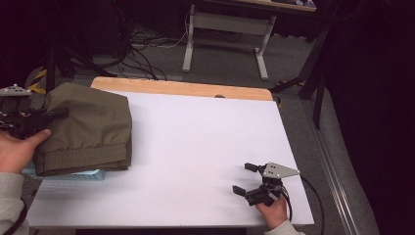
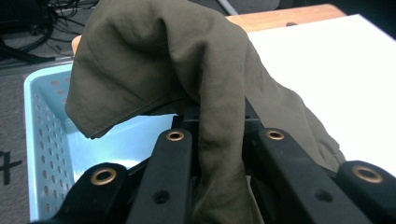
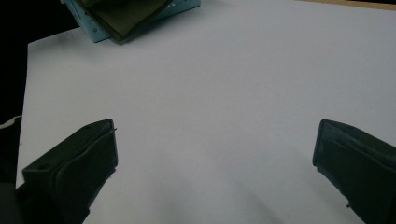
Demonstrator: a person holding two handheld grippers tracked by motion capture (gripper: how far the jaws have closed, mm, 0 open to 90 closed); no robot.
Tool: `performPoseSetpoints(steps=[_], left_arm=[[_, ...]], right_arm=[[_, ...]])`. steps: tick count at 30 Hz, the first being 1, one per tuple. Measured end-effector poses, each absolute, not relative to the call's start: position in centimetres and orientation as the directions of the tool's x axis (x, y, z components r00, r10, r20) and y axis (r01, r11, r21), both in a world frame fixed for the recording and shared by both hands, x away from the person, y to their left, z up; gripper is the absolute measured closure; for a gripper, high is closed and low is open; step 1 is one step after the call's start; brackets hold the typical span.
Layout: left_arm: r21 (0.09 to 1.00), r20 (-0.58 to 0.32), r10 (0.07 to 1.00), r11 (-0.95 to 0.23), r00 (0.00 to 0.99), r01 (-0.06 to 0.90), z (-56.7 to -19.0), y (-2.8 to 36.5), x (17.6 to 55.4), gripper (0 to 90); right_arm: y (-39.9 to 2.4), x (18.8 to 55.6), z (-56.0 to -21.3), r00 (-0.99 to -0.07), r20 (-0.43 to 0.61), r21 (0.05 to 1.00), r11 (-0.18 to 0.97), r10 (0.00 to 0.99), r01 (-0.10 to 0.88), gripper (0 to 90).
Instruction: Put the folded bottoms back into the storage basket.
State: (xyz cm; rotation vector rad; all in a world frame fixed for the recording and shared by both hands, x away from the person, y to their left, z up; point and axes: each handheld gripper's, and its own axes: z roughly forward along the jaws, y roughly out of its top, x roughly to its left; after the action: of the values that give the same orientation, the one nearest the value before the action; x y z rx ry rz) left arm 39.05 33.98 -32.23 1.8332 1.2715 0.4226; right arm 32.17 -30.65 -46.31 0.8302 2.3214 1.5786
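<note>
Tool (image 2: pixel 219 140) on cloth (image 2: pixel 177 60) — basket-side (image 2: pixel 46 121)

olive garment (image 1: pixel 88 128) heaped over blue basket (image 1: pixel 90 175), white table (image 1: pixel 195 147) open rightward

A table (image 1: pixel 195 147) with a white top takes up the middle of the high view; along its far edge, toward the upper part of the frame, runs a bare strip of light wood (image 1: pixel 181 88). At the left edge of the frame a light blue perforated basket (image 1: pixel 88 175) stands on the white top, draped over by an olive-green garment (image 1: pixel 88 127)
</note>
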Motion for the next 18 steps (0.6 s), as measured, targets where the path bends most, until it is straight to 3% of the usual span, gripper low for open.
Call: performPoseSetpoints(steps=[18], left_arm=[[0.733, -0.132, 0.914, -0.170, 0.383, 0.659, -33.5, 34.4, 40.5, 80.8]], right_arm=[[-30.7, 32.2, -46.3, -0.819, 0.136, 0.906, 0.264, 0.558, 0.331, 0.3]])
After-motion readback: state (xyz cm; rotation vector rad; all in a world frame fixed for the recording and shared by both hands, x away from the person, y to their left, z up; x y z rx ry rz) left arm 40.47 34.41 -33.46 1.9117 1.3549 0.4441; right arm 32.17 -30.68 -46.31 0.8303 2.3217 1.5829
